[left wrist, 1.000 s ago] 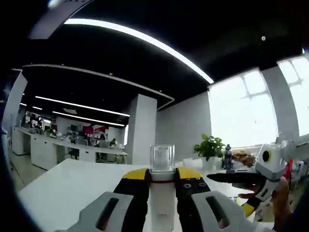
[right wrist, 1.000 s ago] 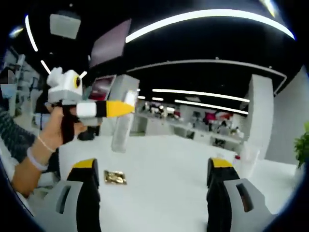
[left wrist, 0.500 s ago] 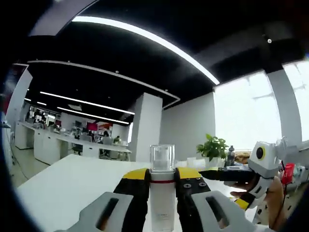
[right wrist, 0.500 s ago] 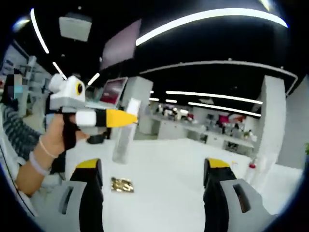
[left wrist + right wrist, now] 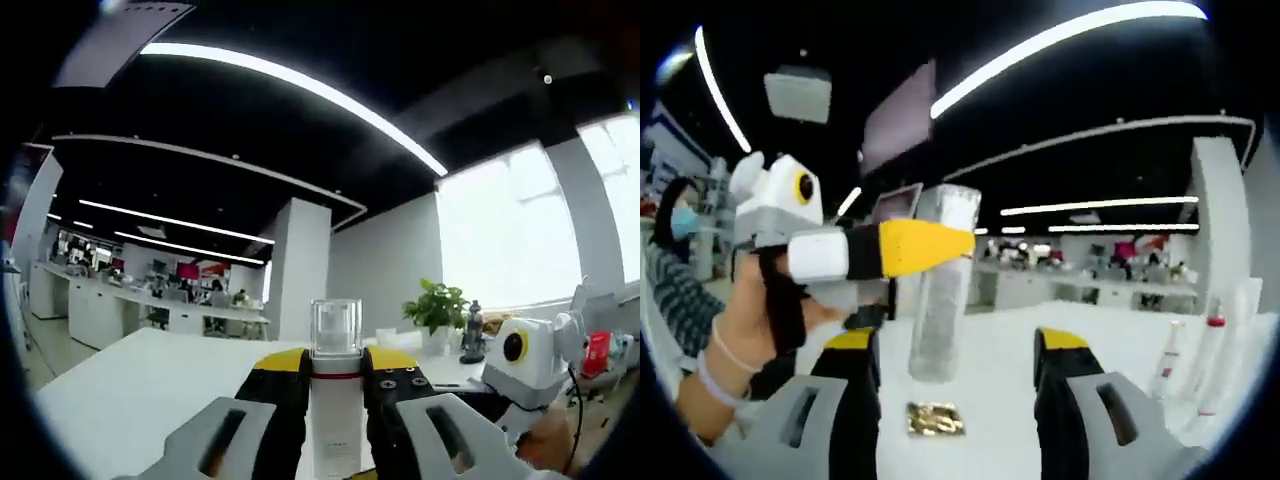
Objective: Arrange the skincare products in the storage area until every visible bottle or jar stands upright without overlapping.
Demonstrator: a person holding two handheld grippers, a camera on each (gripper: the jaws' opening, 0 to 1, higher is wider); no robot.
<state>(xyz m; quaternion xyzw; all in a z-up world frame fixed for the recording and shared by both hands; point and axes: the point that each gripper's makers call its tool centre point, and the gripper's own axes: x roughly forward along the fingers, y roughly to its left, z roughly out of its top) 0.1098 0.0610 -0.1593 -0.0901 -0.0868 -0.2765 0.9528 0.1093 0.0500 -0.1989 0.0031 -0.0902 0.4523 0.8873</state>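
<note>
My left gripper (image 5: 336, 372) is shut on a tall frosted white bottle (image 5: 336, 420) with a clear cap (image 5: 335, 327), held up in the air above a white table (image 5: 130, 385). In the right gripper view the same bottle (image 5: 940, 300) hangs upright from the left gripper (image 5: 940, 247), which a hand (image 5: 750, 330) holds. My right gripper (image 5: 958, 345) is open, its jaws standing on either side of the space just below the bottle. It also comes into the left gripper view low on the right as the right gripper (image 5: 490, 398).
A small gold packet (image 5: 935, 418) lies on the white table (image 5: 990, 370) under the bottle. Two slim white bottles (image 5: 1205, 350) stand upright at the right. A potted plant (image 5: 435, 308) and a dark bottle (image 5: 472, 330) stand far back. Office desks and a person are behind.
The right gripper has come closer to the held bottle, which now looms large between its jaws. In the left gripper view the right gripper has sunk lower and nearer. The left grip is unchanged.
</note>
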